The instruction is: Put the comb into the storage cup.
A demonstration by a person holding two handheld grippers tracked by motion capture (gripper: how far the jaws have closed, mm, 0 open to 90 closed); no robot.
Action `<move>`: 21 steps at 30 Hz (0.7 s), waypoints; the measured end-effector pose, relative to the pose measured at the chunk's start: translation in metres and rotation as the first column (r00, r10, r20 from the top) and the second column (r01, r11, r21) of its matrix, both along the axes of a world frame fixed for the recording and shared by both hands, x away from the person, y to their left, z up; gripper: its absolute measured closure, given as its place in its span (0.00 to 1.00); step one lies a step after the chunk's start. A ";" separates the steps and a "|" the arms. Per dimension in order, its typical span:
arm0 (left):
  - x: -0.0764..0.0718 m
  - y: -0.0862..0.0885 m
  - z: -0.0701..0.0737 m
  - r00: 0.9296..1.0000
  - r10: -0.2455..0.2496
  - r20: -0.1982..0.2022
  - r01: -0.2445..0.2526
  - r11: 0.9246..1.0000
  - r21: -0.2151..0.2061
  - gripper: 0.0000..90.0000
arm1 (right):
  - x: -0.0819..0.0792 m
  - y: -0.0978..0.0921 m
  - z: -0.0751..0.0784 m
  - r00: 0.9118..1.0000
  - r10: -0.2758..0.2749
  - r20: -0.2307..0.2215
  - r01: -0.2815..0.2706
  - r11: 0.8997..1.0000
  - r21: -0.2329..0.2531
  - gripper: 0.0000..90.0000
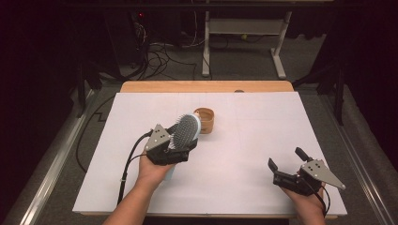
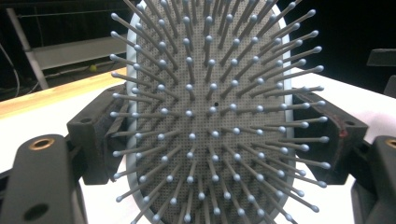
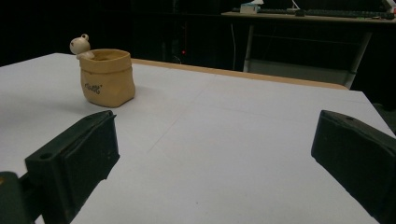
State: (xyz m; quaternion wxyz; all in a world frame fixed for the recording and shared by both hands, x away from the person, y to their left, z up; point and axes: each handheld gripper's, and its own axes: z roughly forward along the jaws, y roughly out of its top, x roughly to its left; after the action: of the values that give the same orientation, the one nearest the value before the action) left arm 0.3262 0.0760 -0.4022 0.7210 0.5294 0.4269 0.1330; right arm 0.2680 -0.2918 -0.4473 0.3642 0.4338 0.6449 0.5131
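One white-topped table (image 1: 244, 154), wood strip along its far edge; right half bare, open room there. Two black two-jaw grippers. Left gripper (image 1: 180, 145) is clamped on one oval pale-blue hairbrush (image 1: 184, 131), lifted near table centre, bristles facing its camera. Right gripper (image 1: 287, 165), near front right edge, jaws spread wide, grasping nothing. One tan sack-shaped pot (image 1: 205, 119) just behind the brush; right gripper view adds small white figure (image 3: 80, 45) on its rim.

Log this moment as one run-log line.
left gripper: shut on hairbrush, lifted | right gripper: open, empty | pot: upright on table
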 end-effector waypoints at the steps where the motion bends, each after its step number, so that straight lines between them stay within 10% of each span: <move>1: 0.000 -0.001 0.000 1.000 -0.003 0.002 0.003 1.000 0.005 0.23 | 0.000 0.000 0.000 1.000 -0.001 0.000 0.001 1.000 0.000 0.01; 21: -0.005 -0.021 -0.001 0.998 -0.058 0.023 0.058 0.998 -0.008 0.23 | 0.001 0.005 0.000 1.000 0.019 -0.001 -0.019 1.000 -0.006 0.01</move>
State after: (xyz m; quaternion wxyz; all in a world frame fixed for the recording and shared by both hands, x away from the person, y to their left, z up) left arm 0.3214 0.0547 -0.4033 0.7318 0.5367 0.4036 0.1162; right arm 0.2692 -0.2864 -0.4475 0.3603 0.4265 0.6508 0.5145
